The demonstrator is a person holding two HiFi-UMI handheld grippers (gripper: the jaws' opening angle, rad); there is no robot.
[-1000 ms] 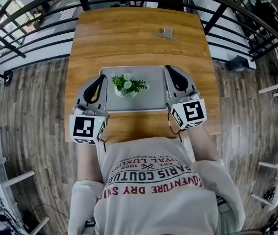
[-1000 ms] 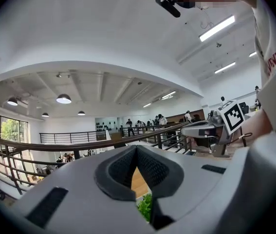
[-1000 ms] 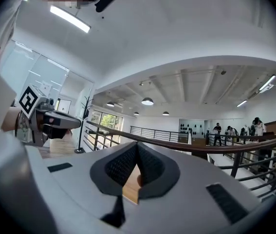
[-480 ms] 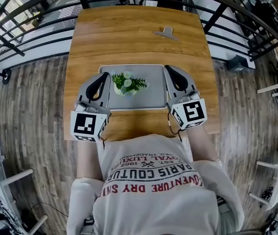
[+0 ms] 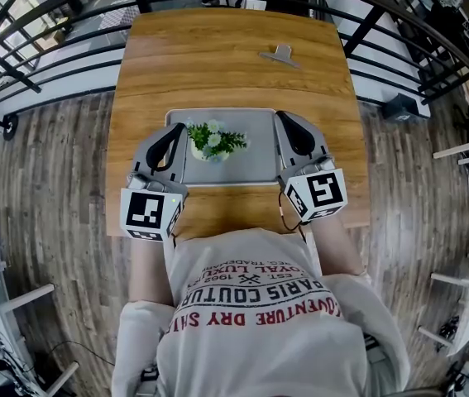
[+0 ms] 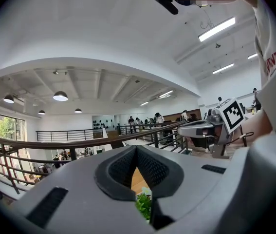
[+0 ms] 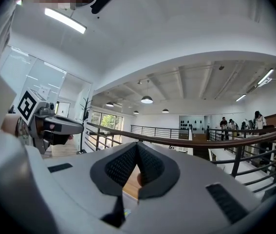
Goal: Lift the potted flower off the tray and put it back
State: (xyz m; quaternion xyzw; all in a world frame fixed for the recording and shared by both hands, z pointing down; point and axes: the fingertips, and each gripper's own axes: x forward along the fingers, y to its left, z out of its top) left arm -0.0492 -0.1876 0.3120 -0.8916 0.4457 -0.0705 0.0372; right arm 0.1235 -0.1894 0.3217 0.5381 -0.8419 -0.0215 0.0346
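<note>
Head view looks down on the potted flower (image 5: 213,141) standing upright on the left half of the grey tray (image 5: 251,168), which lies by the near edge of the wooden tabletop (image 5: 217,56), about midway along it. At the tray's left edge, just beside the flower, is the left gripper (image 5: 174,129), and at its right edge, well apart from the flower, the right gripper (image 5: 283,120); each gripper view shows the jaws clenched tip to tip with nothing pinched between them. Toward the tabletop's far right corner rests a small metal clip (image 5: 281,56).
</note>
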